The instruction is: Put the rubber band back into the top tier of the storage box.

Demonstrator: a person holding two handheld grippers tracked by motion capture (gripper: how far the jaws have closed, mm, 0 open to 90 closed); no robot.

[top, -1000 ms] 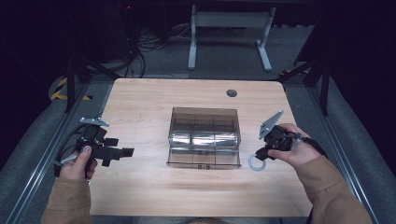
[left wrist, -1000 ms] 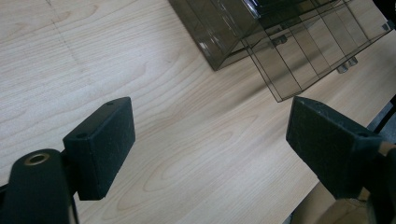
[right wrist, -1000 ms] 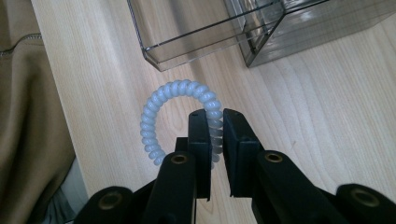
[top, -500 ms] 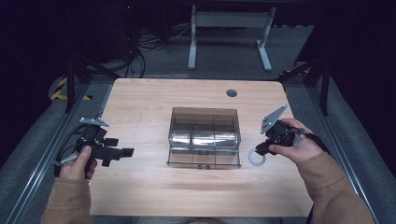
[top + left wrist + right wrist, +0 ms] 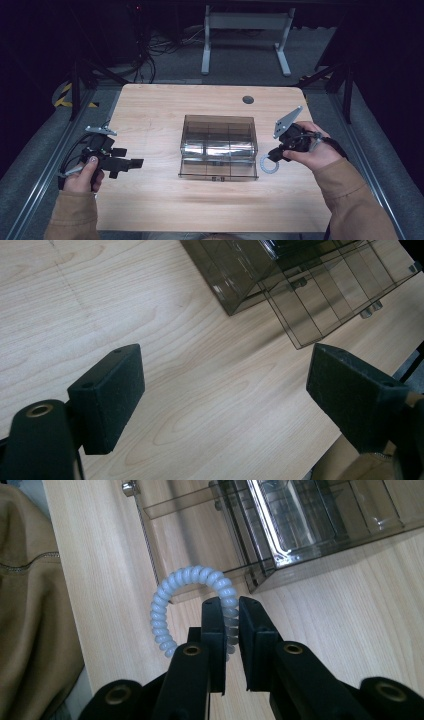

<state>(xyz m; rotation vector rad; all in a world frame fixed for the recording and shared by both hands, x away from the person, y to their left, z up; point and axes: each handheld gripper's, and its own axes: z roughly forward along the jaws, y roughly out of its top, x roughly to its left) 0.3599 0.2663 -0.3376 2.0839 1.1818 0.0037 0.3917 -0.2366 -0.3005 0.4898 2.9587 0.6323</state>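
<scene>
A smoky clear plastic organiser box (image 5: 218,138) stands at the table's middle, its drawer (image 5: 218,168) pulled out toward me. My right gripper (image 5: 274,156) hovers just right of the drawer, shut on a pale blue spiral hair tie (image 5: 268,164). In the right gripper view the spiral hair tie (image 5: 186,602) loops up to the left of the pads (image 5: 215,625), pinched between them, and the box (image 5: 300,520) lies beyond. My left gripper (image 5: 134,163) rests low at the table's left, its jaws wide open with nothing between them (image 5: 225,400); its view shows the box (image 5: 280,285) ahead.
The wooden table (image 5: 150,115) has a round cable hole (image 5: 248,99) at the far edge. A white desk frame (image 5: 245,40) stands on the floor behind. Grey padding borders both sides. My tan sleeve (image 5: 30,605) lies close on the left of the right gripper view.
My right hand has lifted and shifted slightly away from me, carrying the hair tie up off the table beside the drawer. The left hand has stayed where it was.
</scene>
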